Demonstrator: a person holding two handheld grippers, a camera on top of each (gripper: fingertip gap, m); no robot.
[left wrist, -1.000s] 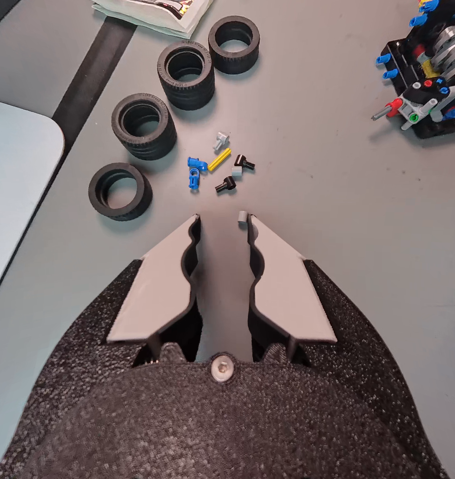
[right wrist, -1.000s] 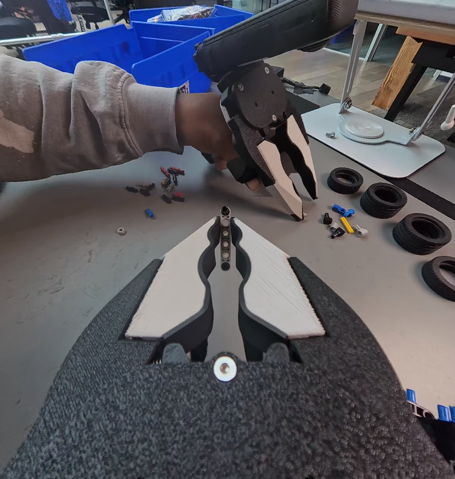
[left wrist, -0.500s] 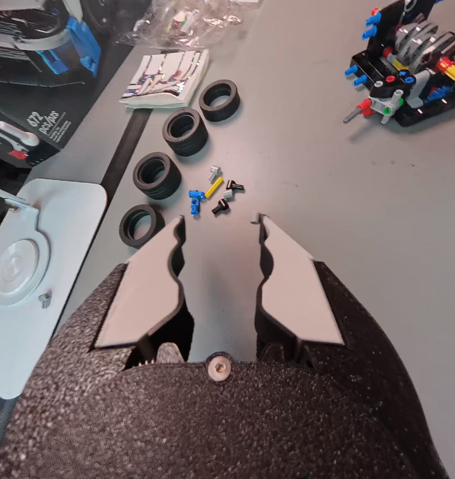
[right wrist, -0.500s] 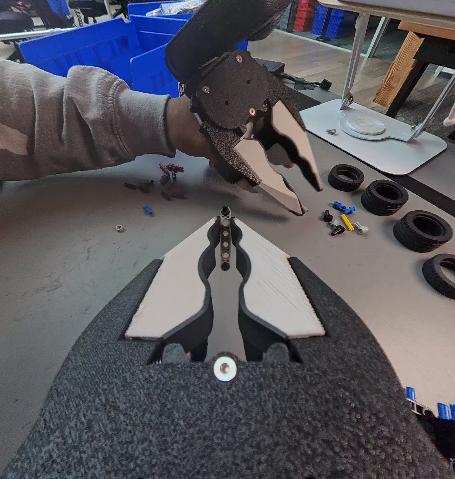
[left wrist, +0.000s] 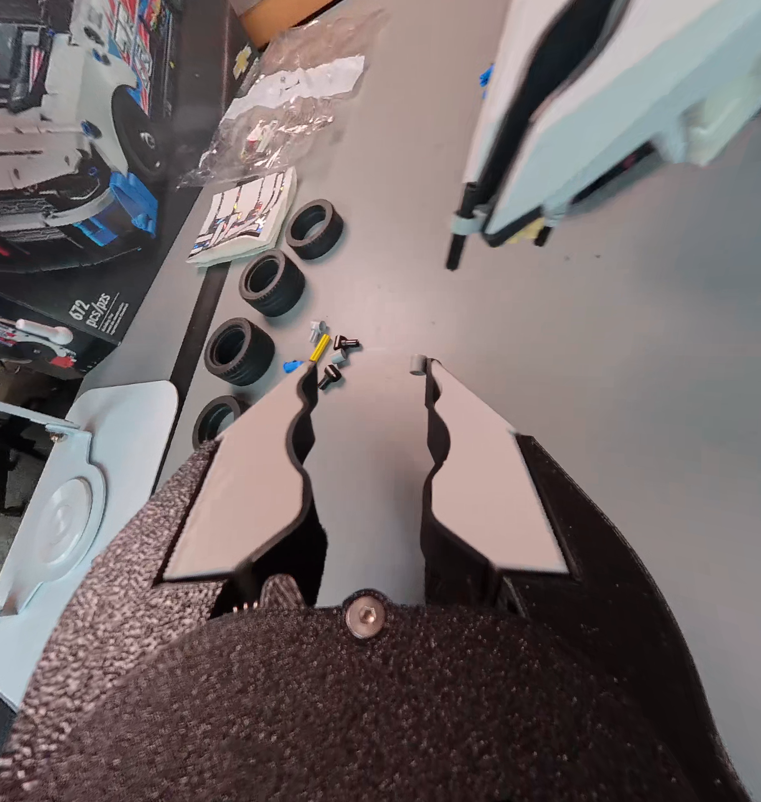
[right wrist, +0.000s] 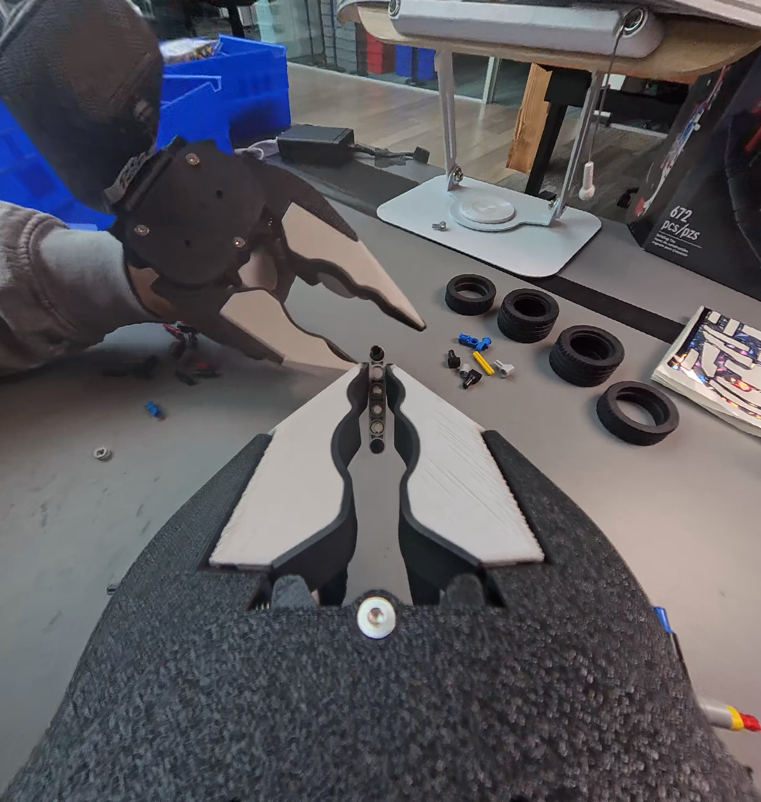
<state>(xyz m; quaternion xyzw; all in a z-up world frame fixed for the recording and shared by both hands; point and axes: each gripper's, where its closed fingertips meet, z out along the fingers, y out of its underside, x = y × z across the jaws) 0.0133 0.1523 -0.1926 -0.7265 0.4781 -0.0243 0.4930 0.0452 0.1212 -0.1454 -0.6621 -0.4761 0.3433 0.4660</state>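
Note:
My left gripper (left wrist: pixel 369 366) is open above the grey table, and a small grey piece (left wrist: pixel 418 363) clings to its right fingertip. Just beyond its left finger lie small loose parts (left wrist: pixel 326 351): blue pins, a yellow axle, black pins and grey bits. My right gripper (right wrist: pixel 375 369) is shut on a thin black beam with holes (right wrist: pixel 375 403), held along the fingers. In the right wrist view the left gripper (right wrist: pixel 387 343) hangs open just left of the beam's tip. In the left wrist view the right gripper (left wrist: pixel 478 221) shows blurred at the upper right with the beam (left wrist: pixel 459 243).
Several black tyres (left wrist: pixel 272 282) (right wrist: pixel 585 356) lie in a row beside a sticker sheet (right wrist: pixel 726 369), a plastic bag (left wrist: pixel 283 108) and a black box (left wrist: pixel 57 173). A white stand base (right wrist: pixel 491 225), blue bins (right wrist: pixel 222 95), more loose parts (right wrist: pixel 183 360) and a built model (right wrist: pixel 734 722) are nearby. The grippers' ends are close to 7 cm from one another.
The left gripper has risen, tilted and opened wider, with the grey piece still on its fingertip, and has come close to the right gripper. The right gripper keeps hold of the beam.

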